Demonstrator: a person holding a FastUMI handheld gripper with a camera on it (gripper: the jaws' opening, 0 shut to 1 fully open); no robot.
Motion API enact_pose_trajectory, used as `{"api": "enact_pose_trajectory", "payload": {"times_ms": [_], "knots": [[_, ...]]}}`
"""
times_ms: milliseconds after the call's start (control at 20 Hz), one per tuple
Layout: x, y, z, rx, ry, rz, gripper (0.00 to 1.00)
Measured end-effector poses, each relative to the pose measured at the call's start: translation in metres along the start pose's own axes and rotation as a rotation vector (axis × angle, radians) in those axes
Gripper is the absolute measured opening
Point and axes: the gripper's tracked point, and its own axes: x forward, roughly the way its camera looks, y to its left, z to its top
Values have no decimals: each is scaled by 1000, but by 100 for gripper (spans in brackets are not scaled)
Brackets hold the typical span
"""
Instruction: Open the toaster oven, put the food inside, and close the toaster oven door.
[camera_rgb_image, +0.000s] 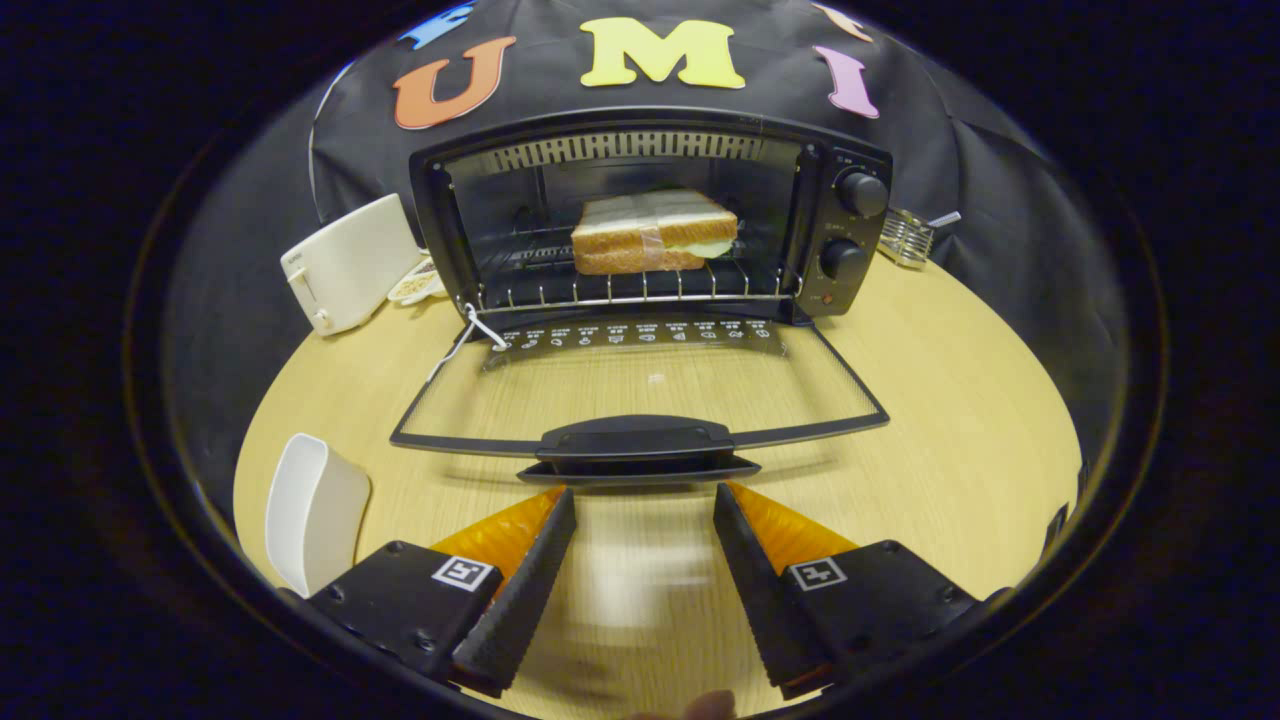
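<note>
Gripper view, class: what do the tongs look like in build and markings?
The tongs are two wedge-shaped fingers tapering forward, with ridged, toothed inner faces. Each sits on a black blocky mount with screws and a small square black-and-white marker on top.

the gripper has two wedge-shaped ridged fingers on screwed blocks, each bearing a square marker.

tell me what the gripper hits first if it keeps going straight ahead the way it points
Most likely the door handle of the open toaster oven, just ahead of the open gripper. Depth is unclear, so it might pass above or below it.
</note>
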Motion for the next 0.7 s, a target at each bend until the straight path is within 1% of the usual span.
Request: {"api": "enact_pose_trajectory", "payload": {"times_ms": [100,300,550,700], "knots": [[-15,1,13,-2,-26,5,92],[-32,3,57,31,-75,16,92],[-46,5,126,-10,-193,10,92],[-76,5,171,15,-278,22,92]]}}
